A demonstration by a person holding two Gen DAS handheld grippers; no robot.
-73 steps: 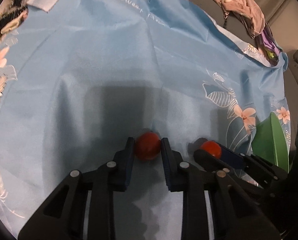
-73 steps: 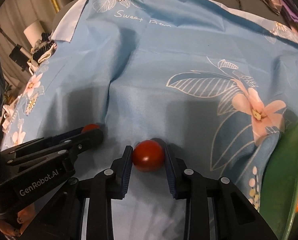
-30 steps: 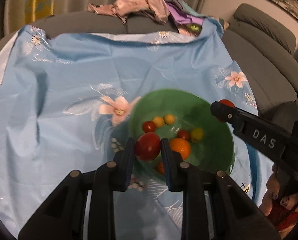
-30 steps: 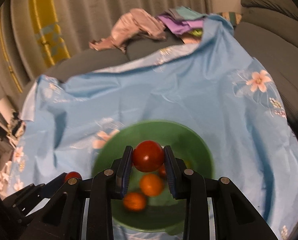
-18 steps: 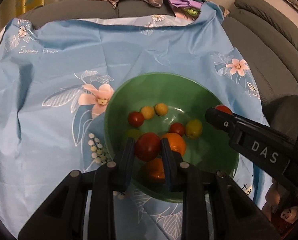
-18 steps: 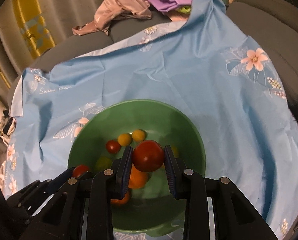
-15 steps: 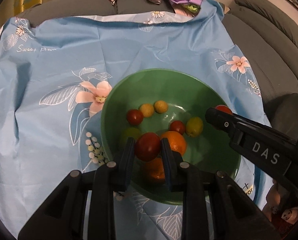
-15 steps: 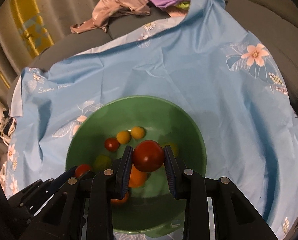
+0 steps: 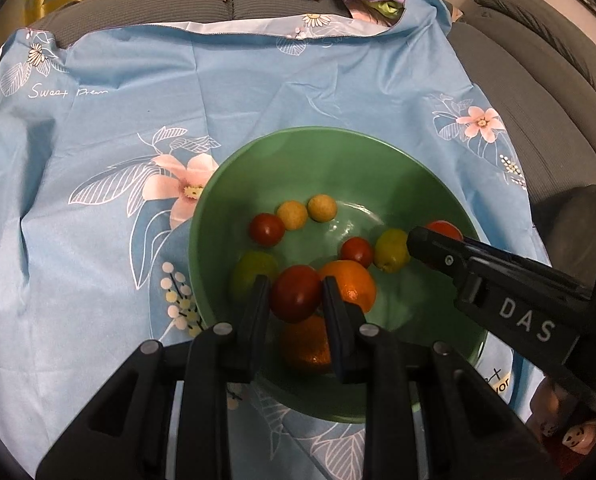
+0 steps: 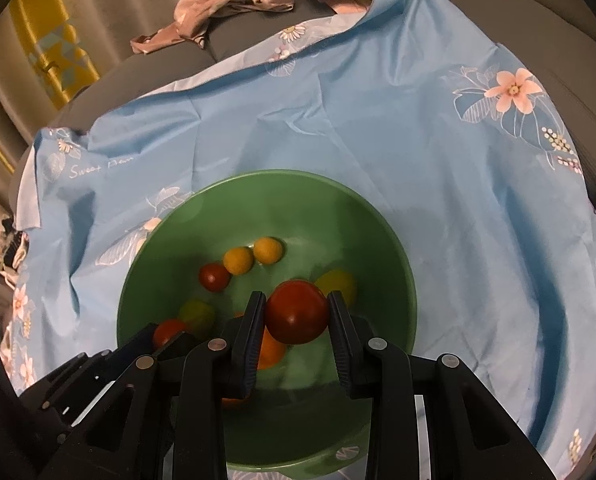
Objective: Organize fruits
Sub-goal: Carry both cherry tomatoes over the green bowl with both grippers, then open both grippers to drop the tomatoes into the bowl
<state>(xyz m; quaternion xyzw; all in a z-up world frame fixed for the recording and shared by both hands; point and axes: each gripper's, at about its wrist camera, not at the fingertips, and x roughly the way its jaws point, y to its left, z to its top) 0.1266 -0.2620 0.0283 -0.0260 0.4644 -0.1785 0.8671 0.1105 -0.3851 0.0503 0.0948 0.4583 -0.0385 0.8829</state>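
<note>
White "DAS" on right gripper (image 9: pixel 437 240)

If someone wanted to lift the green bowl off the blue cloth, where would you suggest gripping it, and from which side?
I would probably pinch the green bowl at its rim, on the far side from the grippers. The wall there is bare and thin enough to fit between two fingers, and it flares outward, so one finger goes inside and one outside, coming from above. The near rim sits under both grippers, and the fruit lies toward the middle and near side.
</note>
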